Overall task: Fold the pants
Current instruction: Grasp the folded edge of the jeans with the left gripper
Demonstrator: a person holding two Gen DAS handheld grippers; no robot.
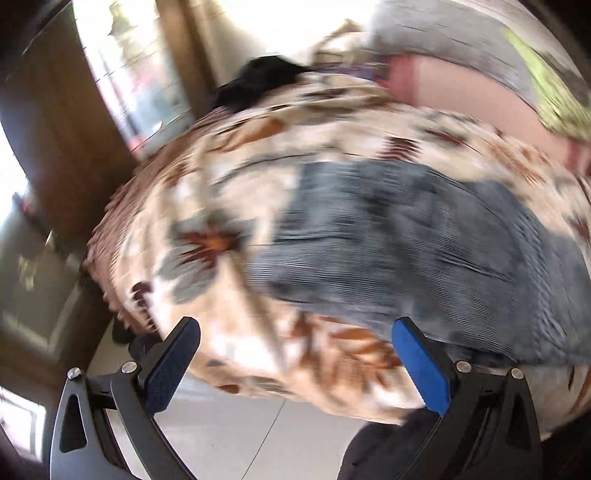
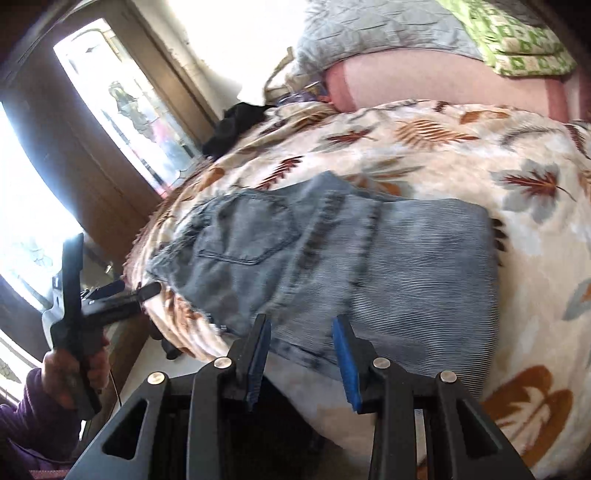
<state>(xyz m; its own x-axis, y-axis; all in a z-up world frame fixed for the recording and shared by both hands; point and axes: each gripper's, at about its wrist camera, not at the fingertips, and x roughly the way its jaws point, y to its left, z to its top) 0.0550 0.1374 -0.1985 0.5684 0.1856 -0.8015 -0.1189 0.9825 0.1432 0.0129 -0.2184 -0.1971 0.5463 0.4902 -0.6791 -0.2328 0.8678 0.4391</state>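
Observation:
Folded blue jeans [image 2: 369,258] lie on a bed covered by a cream leaf-patterned blanket [image 2: 443,147], a back pocket [image 2: 243,229] facing up on the left. My right gripper [image 2: 301,323] hovers at the bed's near edge in front of the jeans, open by a narrow gap with nothing between its blue pads. The left wrist view is motion-blurred. In it the jeans [image 1: 406,240] lie ahead to the right, and my left gripper [image 1: 295,328] stands wide open and empty over the blanket [image 1: 221,192] edge. The left gripper [image 2: 133,288], held by a hand in a purple sleeve, is off the bed's left side.
A black garment [image 2: 236,125] lies at the bed's far left corner. A grey quilt [image 2: 369,33], a pink pillow [image 2: 424,81] and a green checked cushion [image 2: 517,37] sit at the head. A wooden glass-fronted cabinet [image 2: 110,129] stands left. Pale tiled floor [image 1: 240,435] lies below the near edge.

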